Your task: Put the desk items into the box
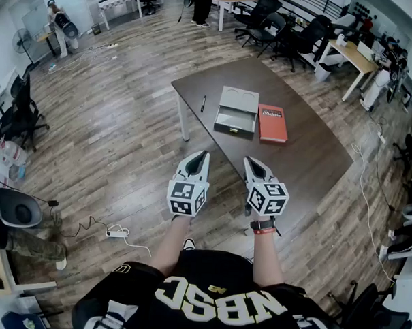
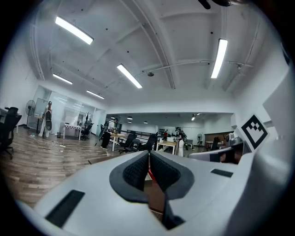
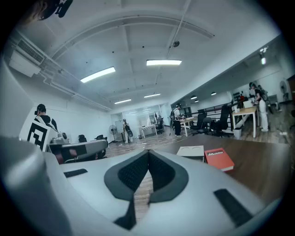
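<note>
Box (image 1: 235,112) stands open at the middle of the desk (image 1: 308,158), with a red book (image 1: 272,123) just beside it toward the right edge and what looks like a pen (image 1: 203,103) near the left edge. Nothing appears packed, so you are at the approach. Your left tongs (image 1: 203,155) and right tongs (image 1: 251,161) hover short of the near corner, both closed and empty; open one before reaching. The box's inside is hard to read.
</note>
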Tool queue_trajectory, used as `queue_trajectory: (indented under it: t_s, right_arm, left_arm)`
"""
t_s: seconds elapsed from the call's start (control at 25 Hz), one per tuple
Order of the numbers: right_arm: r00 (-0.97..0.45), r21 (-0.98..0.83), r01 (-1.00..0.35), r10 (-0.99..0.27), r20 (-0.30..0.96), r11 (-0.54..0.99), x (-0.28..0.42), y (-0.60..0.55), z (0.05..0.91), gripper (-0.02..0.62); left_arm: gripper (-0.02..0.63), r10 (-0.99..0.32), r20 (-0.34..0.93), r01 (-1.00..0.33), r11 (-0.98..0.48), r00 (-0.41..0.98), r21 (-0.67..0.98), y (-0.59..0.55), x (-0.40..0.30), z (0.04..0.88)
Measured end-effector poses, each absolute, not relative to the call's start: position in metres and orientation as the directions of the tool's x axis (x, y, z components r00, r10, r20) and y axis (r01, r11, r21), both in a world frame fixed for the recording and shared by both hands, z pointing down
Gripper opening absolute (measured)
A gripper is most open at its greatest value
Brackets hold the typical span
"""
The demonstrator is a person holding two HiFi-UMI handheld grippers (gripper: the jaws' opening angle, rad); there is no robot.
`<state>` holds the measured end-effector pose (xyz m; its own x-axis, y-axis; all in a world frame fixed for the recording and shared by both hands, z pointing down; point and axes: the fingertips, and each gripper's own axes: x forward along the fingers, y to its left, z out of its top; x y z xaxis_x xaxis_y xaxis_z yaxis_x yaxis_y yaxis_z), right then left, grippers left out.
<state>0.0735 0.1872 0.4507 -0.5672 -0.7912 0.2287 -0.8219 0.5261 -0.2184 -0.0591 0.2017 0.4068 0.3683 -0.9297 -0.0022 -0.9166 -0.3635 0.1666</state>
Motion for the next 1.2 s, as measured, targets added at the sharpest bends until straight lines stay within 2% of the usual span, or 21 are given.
queue_trajectory:
  t_s: [0.4,0.8,1.2]
  right_arm:
    - [-0.523,-0.224,-0.849,-0.823,0.222,0.479,0.02,0.187,0.46,0.008]
    - [-0.481,-0.205,-0.875,-0.831,0.28,0.438,0.013,0.173,0.481,0.008]
    - [-0.536,-0.239,-0.842,-0.795,0.284,0.483,-0.001,0.064,0.496,0.009]
  left_arm:
    - [0.022,-0.915,-0.011,-0.899,-0.4,0.404,0.18,0.202,-0.114,0.415]
    - [0.023,-0.886,0.051,-0.871,-0.442,0.462,0.214,0.183,-0.12,0.448]
    - [0.022,-0.9,0.076,-0.891,-0.408,0.429,0.201,0.078,-0.123,0.46]
